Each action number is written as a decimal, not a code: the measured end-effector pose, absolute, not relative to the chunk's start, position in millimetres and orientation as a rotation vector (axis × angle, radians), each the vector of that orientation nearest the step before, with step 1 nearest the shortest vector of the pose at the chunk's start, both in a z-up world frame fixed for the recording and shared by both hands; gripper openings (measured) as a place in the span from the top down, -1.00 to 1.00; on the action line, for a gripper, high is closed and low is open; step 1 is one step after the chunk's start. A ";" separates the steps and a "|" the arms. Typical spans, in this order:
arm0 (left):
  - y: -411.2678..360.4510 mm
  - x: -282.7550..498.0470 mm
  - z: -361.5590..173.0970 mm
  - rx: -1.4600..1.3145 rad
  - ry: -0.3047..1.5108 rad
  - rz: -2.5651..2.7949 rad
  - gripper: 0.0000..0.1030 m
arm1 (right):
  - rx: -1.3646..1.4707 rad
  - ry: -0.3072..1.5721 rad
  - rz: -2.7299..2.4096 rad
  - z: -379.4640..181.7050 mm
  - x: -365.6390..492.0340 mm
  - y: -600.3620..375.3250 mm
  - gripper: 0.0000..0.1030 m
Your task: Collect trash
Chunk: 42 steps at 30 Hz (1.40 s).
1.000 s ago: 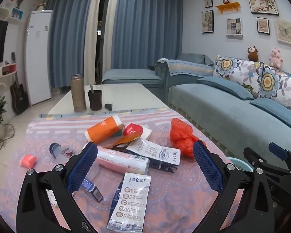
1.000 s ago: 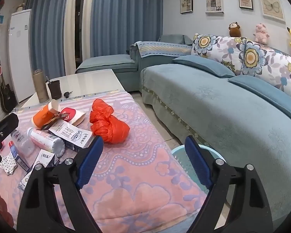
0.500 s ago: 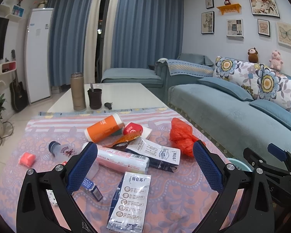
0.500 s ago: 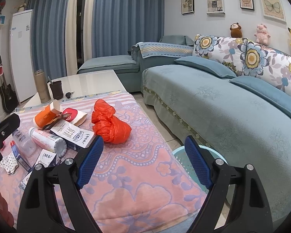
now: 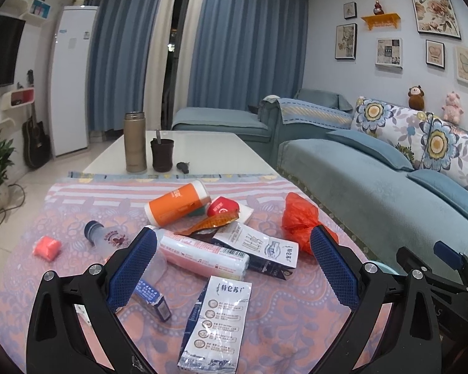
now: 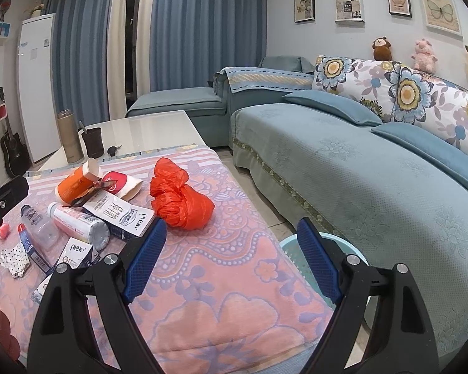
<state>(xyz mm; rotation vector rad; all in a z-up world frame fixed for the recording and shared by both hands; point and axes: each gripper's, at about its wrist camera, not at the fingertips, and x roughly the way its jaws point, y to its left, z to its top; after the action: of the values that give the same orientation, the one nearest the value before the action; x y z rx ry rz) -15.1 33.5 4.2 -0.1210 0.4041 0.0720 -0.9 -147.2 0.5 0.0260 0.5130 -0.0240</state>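
Trash lies on a pink patterned cloth (image 5: 280, 318) over the table: an orange canister (image 5: 177, 202), a pink tube (image 5: 202, 254), a clear bottle (image 5: 109, 240), a white carton (image 5: 259, 244), a white sachet (image 5: 216, 321), a red-orange plastic bag (image 5: 299, 218) and a small pink lump (image 5: 46, 248). My left gripper (image 5: 234, 265) is open and empty above the pile. My right gripper (image 6: 231, 255) is open and empty near the table's right edge, close to the bag (image 6: 181, 199). A light blue bin (image 6: 296, 252) stands on the floor beside the table.
A brown flask (image 5: 135, 141), a dark cup (image 5: 162, 155) and keys (image 5: 182, 166) stand on the bare white tabletop beyond the cloth. A blue sofa (image 6: 358, 168) runs along the right. A fridge (image 5: 71, 78), a guitar and a plant are at the left.
Both views have shifted slightly; the left gripper has drifted a little left and back. Both grippers stay open and no trash has moved.
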 end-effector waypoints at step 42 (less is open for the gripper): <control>143.0 -29.5 13.4 -0.214 0.464 0.240 -0.86 | -0.074 0.541 0.152 8.0 70.5 -128.4 0.14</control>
<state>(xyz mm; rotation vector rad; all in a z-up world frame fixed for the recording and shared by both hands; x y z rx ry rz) -29.5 143.0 13.4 -0.2140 0.4644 0.2400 70.5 -128.4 8.0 -0.0744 0.5411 0.1524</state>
